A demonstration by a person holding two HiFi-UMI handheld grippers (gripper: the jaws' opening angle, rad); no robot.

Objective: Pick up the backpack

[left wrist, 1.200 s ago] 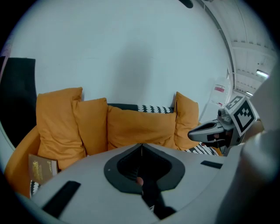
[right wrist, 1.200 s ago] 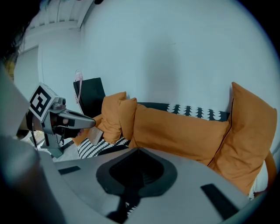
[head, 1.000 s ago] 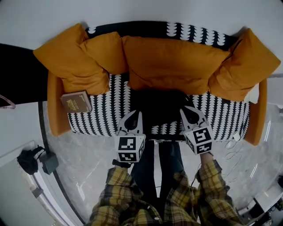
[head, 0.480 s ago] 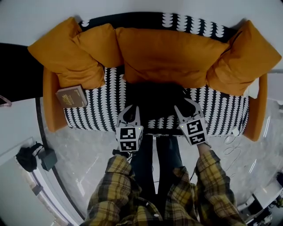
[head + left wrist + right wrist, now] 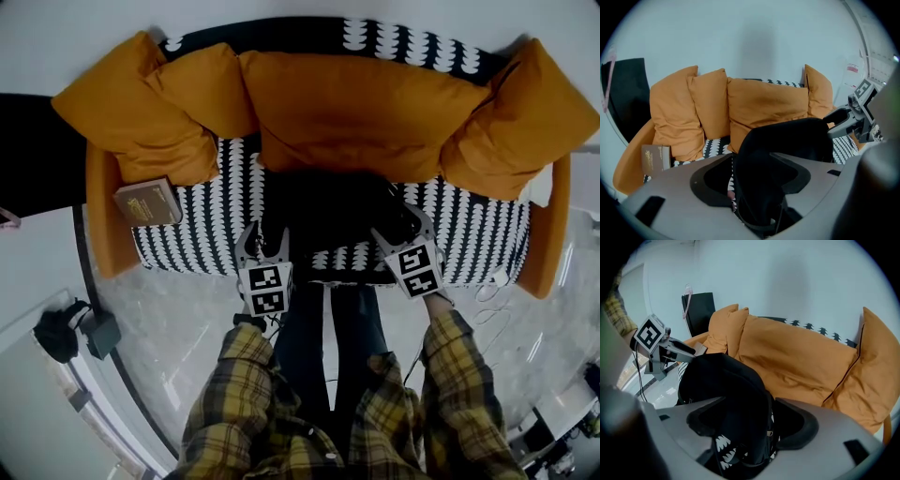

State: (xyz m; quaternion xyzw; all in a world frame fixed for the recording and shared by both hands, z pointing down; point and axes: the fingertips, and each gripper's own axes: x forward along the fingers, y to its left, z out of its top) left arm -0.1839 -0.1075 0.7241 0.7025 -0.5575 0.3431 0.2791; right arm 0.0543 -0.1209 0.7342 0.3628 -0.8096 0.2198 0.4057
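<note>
A black backpack (image 5: 328, 208) stands on the middle of the black-and-white patterned sofa seat (image 5: 211, 225), leaning against the orange cushions. My left gripper (image 5: 263, 240) is at its left front corner and my right gripper (image 5: 405, 228) at its right front corner. Both sets of jaws are opening wide. In the left gripper view the backpack's side (image 5: 787, 150) runs through the gap of the left gripper (image 5: 757, 183). In the right gripper view the backpack's other side (image 5: 729, 385) and a strap lie within the right gripper (image 5: 750, 425). Neither gripper's pads press on it.
A brown book (image 5: 148, 202) lies at the seat's left end. Orange cushions (image 5: 366, 112) line the sofa back. The person's legs stand against the sofa front. A dark bundle (image 5: 61, 337) sits on the glossy floor at left, and a thin cable (image 5: 494, 302) at right.
Both grippers have come down and forward to the backpack's front corners. Their jaws, shut a second ago, now stand spread around its sides.
</note>
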